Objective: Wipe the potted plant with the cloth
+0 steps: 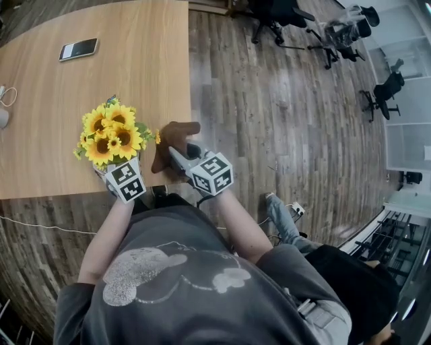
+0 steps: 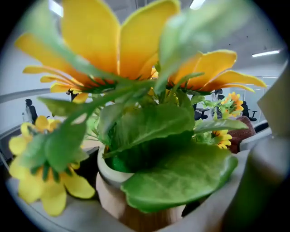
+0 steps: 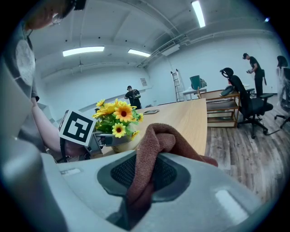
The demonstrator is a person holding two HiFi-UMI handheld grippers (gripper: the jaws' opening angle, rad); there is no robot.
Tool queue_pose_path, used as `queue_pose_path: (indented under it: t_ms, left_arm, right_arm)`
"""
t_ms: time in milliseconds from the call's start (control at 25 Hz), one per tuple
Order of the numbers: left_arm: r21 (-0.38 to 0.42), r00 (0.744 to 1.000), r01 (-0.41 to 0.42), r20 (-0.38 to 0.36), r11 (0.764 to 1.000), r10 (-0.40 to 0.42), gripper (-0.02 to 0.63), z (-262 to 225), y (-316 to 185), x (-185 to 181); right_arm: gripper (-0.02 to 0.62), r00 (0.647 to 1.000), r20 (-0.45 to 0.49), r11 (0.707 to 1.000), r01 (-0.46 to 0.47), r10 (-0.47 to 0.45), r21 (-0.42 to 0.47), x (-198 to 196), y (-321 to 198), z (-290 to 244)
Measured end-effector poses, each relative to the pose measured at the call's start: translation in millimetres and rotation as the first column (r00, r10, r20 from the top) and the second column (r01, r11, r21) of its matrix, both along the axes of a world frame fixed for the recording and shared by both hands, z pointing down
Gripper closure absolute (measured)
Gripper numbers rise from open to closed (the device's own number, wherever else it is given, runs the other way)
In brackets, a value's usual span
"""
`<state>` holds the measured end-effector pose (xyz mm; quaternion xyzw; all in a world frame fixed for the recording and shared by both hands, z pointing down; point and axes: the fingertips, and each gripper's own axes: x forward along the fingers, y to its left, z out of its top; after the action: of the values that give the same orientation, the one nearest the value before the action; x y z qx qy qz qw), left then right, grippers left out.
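Observation:
A potted plant (image 1: 111, 135) with yellow sunflowers stands near the front edge of the wooden table (image 1: 47, 121). My left gripper (image 1: 114, 170) reaches in under the blooms. In the left gripper view its grey jaws sit on either side of the pale pot (image 2: 113, 199) and appear shut on it, under broad green leaves (image 2: 176, 174). My right gripper (image 1: 178, 155) is shut on a brown cloth (image 1: 174, 138), just right of the plant. In the right gripper view the cloth (image 3: 152, 158) bunches between the jaws, apart from the plant (image 3: 115, 118) further left.
A phone (image 1: 78, 48) lies far back on the table, and a white cable (image 1: 8, 94) at its left edge. Wooden floor runs to the right, with office chairs (image 1: 276, 17) at the back. People stand far off (image 3: 253, 68).

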<state>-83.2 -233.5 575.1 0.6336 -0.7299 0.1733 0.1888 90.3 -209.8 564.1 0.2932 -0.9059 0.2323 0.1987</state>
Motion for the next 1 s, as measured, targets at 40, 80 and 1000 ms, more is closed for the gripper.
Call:
queue_pose_path:
  t_ms: [40, 80, 1000]
  left_arm:
    - [0.002, 1.0, -0.015, 0.0, 1.0, 0.015, -0.025, 0.3, -0.4, -0.3]
    - [0.005, 0.999, -0.033, 0.001, 0.999, 0.033, -0.025, 0.6, -0.8, -0.9]
    - [0.074, 0.685, -0.727, 0.014, 0.682, 0.729, -0.025, -3.7, 24.0, 0.9]
  right_arm:
    - [0.531, 1.0, 0.0, 1.0, 0.001, -0.001, 0.001, -1.9, -0.8, 0.0]
    - [0.531, 1.0, 0.0, 1.0, 0.002, -0.002, 0.004, -4.2, -1.8, -0.4]
    - [0.531, 0.935, 0.051, 0.932, 0.355, -0.352, -0.077, -139.4, -39.8, 3.3]
